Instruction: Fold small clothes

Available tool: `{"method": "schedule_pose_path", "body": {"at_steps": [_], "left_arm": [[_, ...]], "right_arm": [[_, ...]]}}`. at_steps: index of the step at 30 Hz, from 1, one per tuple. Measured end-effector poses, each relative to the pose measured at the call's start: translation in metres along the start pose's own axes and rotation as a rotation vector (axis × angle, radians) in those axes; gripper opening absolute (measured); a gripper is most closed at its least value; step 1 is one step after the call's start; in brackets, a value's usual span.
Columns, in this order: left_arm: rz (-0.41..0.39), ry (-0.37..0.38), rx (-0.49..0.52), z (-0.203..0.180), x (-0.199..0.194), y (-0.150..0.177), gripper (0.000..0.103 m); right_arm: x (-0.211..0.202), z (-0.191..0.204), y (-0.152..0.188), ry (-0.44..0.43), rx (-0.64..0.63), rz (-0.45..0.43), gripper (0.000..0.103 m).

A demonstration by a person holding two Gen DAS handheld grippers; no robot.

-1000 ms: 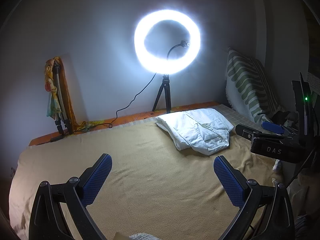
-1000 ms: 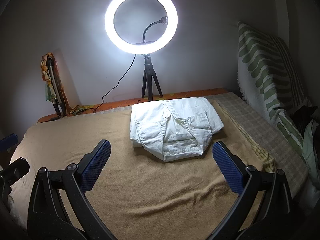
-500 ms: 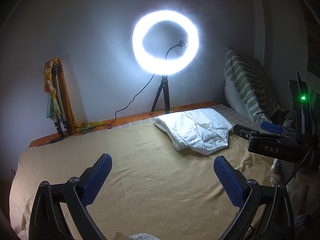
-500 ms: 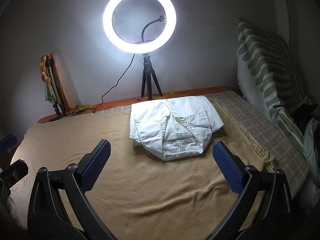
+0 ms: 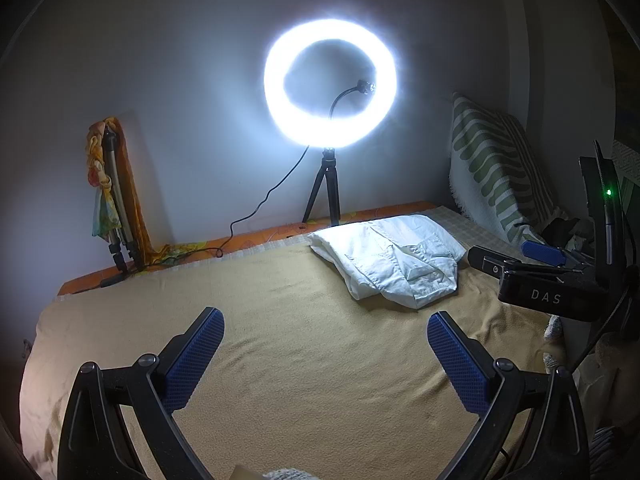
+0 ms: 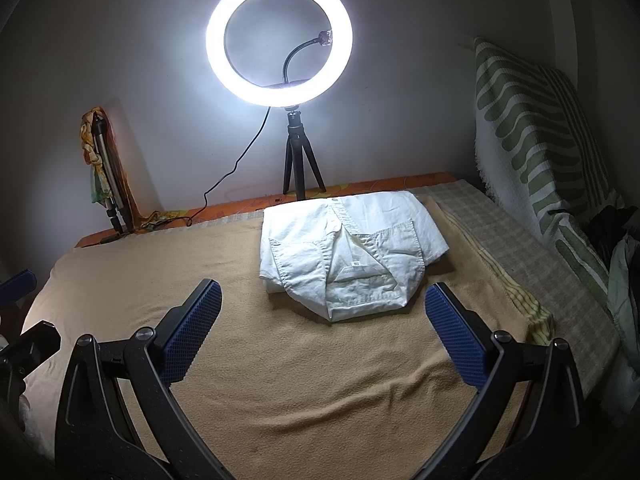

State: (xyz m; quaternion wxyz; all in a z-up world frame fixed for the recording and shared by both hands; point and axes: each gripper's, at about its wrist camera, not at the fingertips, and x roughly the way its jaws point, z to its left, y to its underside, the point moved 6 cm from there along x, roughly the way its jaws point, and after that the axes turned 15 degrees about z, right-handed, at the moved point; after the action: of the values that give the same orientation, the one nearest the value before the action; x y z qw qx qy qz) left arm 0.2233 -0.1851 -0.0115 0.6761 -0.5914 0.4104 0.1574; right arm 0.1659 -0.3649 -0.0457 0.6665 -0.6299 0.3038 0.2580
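Observation:
A white shirt lies folded into a compact bundle on the tan blanket, toward the far side of the bed. It also shows in the left wrist view, ahead and to the right. My right gripper is open and empty, hovering just in front of the shirt. My left gripper is open and empty over bare blanket, left of the shirt. The right gripper's body shows at the right edge of the left wrist view.
A lit ring light on a small tripod stands at the bed's far edge, its cable trailing left. A green-striped cushion leans on the right wall. A folded tripod with a colourful cloth stands at the far left. A checked sheet lies to the right.
Both grippers have drifted very slightly; the view shifts a little. The shirt has not moved and both grippers stay open.

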Motion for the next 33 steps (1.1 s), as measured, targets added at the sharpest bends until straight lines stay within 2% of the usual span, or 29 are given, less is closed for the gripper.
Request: {"method": "schedule_pose_path", "body": {"at_steps": [29,33], "left_arm": [[0.01,-0.011,0.013,0.0053,0.0058,0.0021,0.103],[-0.011,-0.005,0.027,0.0059,0.0052,0.0016,0.103]], "right_arm": [[0.0033,0.0031,0.006,-0.006,-0.001,0.017,0.103],[0.0051,0.0031,0.0055,-0.009,-0.004,0.026,0.103]]}}
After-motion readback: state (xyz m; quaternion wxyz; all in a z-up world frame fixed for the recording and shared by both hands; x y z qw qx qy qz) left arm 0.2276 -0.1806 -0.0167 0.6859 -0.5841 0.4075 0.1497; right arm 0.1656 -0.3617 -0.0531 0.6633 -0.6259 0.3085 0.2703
